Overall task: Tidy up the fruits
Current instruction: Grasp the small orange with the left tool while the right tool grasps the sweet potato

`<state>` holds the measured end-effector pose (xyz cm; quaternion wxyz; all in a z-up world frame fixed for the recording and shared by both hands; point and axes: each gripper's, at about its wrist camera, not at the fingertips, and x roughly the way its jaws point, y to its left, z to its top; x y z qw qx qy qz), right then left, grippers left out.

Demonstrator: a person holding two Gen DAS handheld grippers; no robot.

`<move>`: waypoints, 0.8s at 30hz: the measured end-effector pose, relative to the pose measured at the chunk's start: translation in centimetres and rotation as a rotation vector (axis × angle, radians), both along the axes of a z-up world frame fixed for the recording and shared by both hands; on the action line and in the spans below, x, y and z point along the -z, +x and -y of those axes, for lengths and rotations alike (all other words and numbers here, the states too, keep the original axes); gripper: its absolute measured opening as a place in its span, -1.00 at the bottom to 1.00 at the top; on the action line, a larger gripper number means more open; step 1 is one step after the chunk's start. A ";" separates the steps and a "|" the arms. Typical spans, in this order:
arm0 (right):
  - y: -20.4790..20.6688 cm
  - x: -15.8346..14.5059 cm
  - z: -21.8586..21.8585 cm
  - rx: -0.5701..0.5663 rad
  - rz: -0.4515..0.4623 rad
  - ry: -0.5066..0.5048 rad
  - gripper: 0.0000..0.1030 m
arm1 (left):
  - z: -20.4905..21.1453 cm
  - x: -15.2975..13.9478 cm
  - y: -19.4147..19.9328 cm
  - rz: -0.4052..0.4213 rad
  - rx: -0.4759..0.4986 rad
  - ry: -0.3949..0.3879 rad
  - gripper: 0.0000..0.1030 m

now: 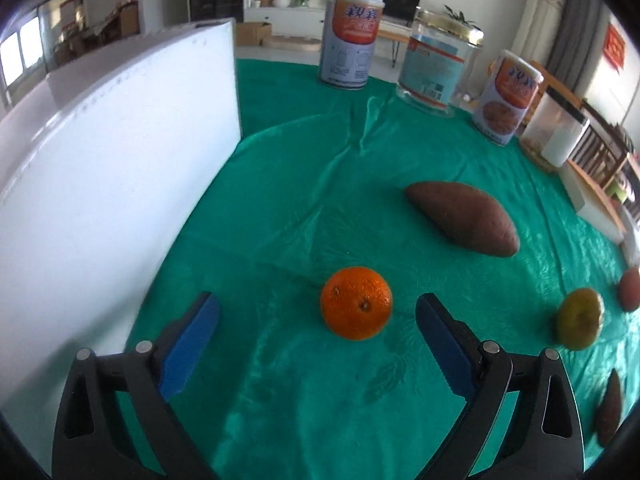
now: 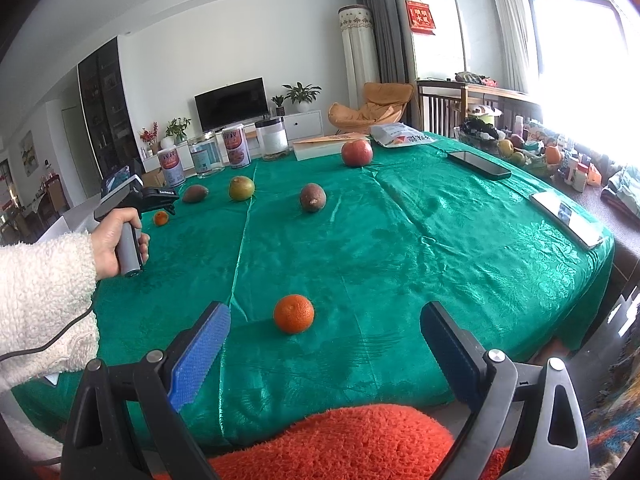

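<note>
The left claw [image 1: 318, 310] stands wide open and holds nothing; its 2 blue ribbed pads [image 1: 188, 344] flank an orange [image 1: 356, 303] that lies on the green cloth [image 1: 280, 184] between and just ahead of the tips, touching neither. The fruit sits nearer the right-hand pad, so an uneven close could nudge it sideways; being round on a slick, satiny cloth, it may roll away before both pads bite. The white box [image 1: 100, 168] rises close on the claw's left, and the outer finger could clip its wall on the way down. Beyond lie a brown tapered sweet potato [image 1: 464, 218] and a yellow-green citrus [image 1: 580, 318], well apart from the orange.

The right claw [image 2: 324, 322] is also wide open and empty, hovering near the table edge with a second orange [image 2: 293, 314] ahead of its tips, untouched. This fruit has dimpled, glossy peel. The cloth is wrinkled with a raised seam, which could deflect a rolling fruit. A person's hand [image 2: 114, 242] in a fleecy white sleeve [image 2: 44, 304] grips the other tool's smooth grey handle.
</note>
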<state>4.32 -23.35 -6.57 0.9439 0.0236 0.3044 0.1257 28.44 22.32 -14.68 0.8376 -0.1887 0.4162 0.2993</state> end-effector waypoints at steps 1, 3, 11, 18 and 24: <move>0.1 0.0 0.1 0.001 -0.002 0.004 0.86 | 0.5 0.1 0.2 -0.016 0.024 0.050 0.59; 0.2 0.1 0.2 0.005 -0.006 0.013 0.86 | 1.2 -0.3 0.0 0.013 0.084 0.075 -0.03; 0.2 0.2 0.3 0.005 -0.007 0.021 0.86 | 6.3 -1.8 -4.1 0.039 0.217 -0.013 -0.42; 0.0 0.2 0.3 0.009 -0.009 0.025 0.86 | 14.0 -3.0 -10.6 0.001 0.508 -0.034 -0.42; 0.7 0.4 0.7 0.009 -0.060 0.051 0.86 | 15.9 -2.1 -14.5 -0.042 0.579 0.010 -0.37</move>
